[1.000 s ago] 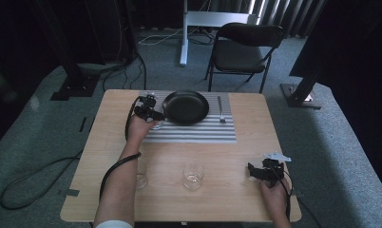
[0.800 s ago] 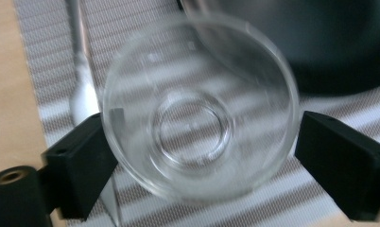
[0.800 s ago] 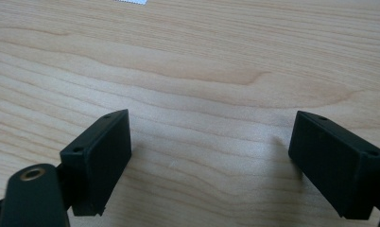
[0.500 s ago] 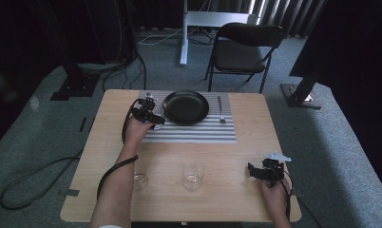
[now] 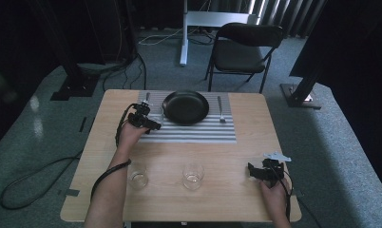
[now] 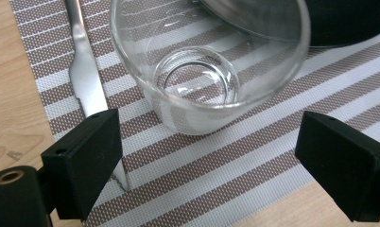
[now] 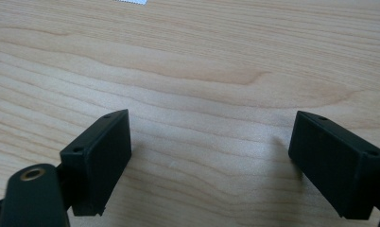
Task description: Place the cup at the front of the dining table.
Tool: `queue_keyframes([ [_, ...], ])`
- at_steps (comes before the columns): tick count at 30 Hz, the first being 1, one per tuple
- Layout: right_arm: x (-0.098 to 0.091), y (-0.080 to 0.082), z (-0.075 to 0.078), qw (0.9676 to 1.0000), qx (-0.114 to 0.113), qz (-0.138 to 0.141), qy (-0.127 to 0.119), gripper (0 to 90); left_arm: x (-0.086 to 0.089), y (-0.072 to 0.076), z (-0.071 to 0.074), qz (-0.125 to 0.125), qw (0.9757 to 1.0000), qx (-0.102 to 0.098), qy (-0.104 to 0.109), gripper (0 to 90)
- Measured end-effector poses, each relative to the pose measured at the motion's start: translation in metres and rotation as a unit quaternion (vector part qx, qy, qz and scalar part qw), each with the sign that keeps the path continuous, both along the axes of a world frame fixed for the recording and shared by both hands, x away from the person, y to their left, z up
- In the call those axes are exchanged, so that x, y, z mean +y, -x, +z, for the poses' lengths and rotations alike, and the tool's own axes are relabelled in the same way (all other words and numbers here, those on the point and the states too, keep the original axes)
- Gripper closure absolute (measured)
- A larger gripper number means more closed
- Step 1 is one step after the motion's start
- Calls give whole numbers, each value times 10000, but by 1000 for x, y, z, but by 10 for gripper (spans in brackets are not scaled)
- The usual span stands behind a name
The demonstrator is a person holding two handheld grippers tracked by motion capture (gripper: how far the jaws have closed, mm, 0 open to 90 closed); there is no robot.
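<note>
A clear empty glass (image 6: 211, 71) stands upright on the striped placemat (image 6: 216, 175), between a knife (image 6: 86, 71) and the black plate (image 6: 349, 23). My left gripper (image 6: 211, 161) sits just short of the glass. Its jaws have just been opening and now stand wide, with only placemat between the pads. In the high view the left gripper (image 5: 151, 122) is over the placemat's (image 5: 194, 133) left part, beside the plate (image 5: 185, 107). My right gripper (image 5: 252, 171) rests low at the table's near right, open over bare wood (image 7: 209, 71).
Two more empty glasses (image 5: 138, 175) (image 5: 193, 175) stand on the near half of the table. A fork (image 5: 221, 110) lies right of the plate, the knife (image 5: 147, 97) left of it. A black chair (image 5: 246, 47) stands beyond the table's far edge.
The left gripper has drawn back toward the near side, away from the plate. The right gripper has stayed where it was.
</note>
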State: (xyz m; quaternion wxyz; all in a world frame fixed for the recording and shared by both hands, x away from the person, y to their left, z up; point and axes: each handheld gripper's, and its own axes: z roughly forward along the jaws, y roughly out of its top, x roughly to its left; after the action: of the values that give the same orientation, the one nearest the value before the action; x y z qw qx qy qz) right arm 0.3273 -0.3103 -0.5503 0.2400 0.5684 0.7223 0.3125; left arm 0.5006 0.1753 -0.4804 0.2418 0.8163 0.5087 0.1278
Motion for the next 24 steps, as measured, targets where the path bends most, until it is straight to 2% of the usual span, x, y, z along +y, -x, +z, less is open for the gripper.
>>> queue_keyframes([
  [2,0,0,0,10000,0,0,-1,133,0,2,0,-54,10000,-11,17,88],
  [4,0,0,0,10000,0,-1,-1,133,0,4,1,-92,9999,-58,-70,88],
  [8,0,0,0,10000,1,-1,-1,133,3,7,-1,-40,10000,-50,-31,88],
  [10,0,0,0,10000,0,0,-1,133,6,9,-3,-61,10000,6,-71,88],
  [12,0,0,0,10000,1,2,1,133,9,12,-4,-35,9999,-22,-163,87],
  [22,0,0,0,10000,0,2,2,133,22,24,0,-30,9999,-86,-67,88],
  [24,0,0,0,10000,3,-2,-4,133,22,26,-2,-63,9999,-79,-117,88],
])
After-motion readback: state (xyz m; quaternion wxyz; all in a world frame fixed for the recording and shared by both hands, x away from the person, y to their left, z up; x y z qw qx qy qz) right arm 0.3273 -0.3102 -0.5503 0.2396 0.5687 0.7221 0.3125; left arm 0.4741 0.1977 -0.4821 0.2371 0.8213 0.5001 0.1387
